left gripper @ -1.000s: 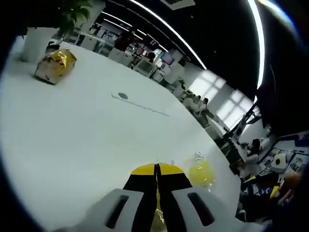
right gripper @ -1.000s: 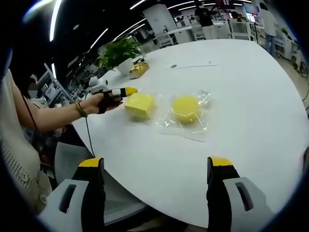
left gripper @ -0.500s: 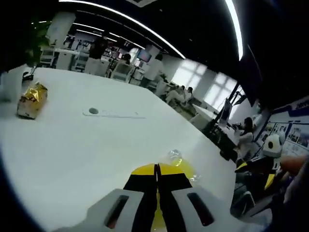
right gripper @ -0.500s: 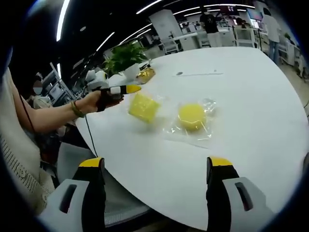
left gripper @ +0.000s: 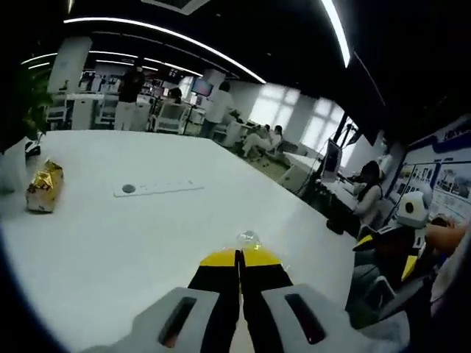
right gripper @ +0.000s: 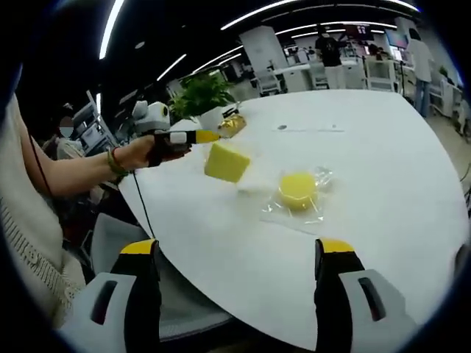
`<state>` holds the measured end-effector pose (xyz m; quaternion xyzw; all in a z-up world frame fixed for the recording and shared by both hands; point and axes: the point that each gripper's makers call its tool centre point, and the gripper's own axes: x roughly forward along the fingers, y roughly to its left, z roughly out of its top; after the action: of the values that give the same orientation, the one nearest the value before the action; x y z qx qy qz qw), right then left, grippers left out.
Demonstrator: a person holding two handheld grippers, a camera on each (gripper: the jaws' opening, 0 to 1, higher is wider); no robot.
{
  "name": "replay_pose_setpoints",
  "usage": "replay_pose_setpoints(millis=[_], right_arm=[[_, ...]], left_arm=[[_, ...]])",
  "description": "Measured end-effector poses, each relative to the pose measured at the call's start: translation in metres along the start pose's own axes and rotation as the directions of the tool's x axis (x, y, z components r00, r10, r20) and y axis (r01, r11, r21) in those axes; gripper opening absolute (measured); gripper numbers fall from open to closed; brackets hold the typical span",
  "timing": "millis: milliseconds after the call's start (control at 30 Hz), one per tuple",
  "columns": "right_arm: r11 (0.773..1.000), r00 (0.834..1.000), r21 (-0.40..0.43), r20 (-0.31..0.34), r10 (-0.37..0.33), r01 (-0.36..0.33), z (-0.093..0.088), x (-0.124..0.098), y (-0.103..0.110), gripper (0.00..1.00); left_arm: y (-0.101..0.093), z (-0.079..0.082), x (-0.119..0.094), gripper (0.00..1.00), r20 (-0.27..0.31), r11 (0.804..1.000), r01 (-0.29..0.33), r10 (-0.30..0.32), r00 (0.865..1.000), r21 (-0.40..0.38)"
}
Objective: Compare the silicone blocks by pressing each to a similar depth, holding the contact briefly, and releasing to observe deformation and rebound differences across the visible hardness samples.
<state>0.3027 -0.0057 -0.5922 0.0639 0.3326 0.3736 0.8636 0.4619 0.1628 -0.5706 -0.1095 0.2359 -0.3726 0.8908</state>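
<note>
We see that our left gripper [right gripper: 210,136], jaws shut on the bagged square block [right gripper: 227,162], has lifted it off the counter [right gripper: 383,147], while the round block [right gripper: 297,189] lies untouched beyond our wide-open, empty right gripper [right gripper: 239,254], so pressing waits.

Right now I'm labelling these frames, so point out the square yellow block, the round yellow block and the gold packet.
square yellow block [right gripper: 227,162], right gripper view, its front face.
round yellow block [right gripper: 297,190], right gripper view, its top.
gold packet [left gripper: 43,187], left gripper view, its middle.
</note>
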Motion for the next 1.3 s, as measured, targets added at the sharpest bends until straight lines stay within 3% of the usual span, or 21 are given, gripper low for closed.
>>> replay_pose_setpoints(millis=[300, 567, 933, 1133, 1300], right_arm=[[0.999, 0.998, -0.027, 0.044, 0.037, -0.036, 0.008, -0.008, 0.013, 0.82], [0.994, 0.996, -0.084, 0.052, 0.068, -0.064, 0.016, -0.009, 0.023, 0.83], [0.966, 0.990, -0.230, 0.044, 0.133, -0.119, 0.053, -0.002, 0.036, 0.83], [0.947, 0.987, -0.283, 0.014, 0.162, -0.152, 0.067, 0.012, 0.039, 0.84], [0.924, 0.981, -0.330, -0.061, 0.185, -0.195, 0.068, 0.028, 0.038, 0.84]], left_arm=[[-0.033, 0.017, -0.024, 0.00, 0.010, 0.998, 0.051, -0.051, 0.999, 0.024], [-0.054, 0.031, -0.047, 0.00, 0.025, 0.996, 0.056, -0.058, 0.998, 0.072], [-0.082, 0.039, -0.060, 0.00, -0.005, 0.981, 0.109, -0.110, 0.994, 0.160], [-0.090, 0.035, -0.061, 0.00, -0.039, 0.970, 0.145, -0.141, 0.989, 0.193], [-0.096, 0.032, -0.059, 0.00, -0.064, 0.961, 0.183, -0.173, 0.983, 0.207]])
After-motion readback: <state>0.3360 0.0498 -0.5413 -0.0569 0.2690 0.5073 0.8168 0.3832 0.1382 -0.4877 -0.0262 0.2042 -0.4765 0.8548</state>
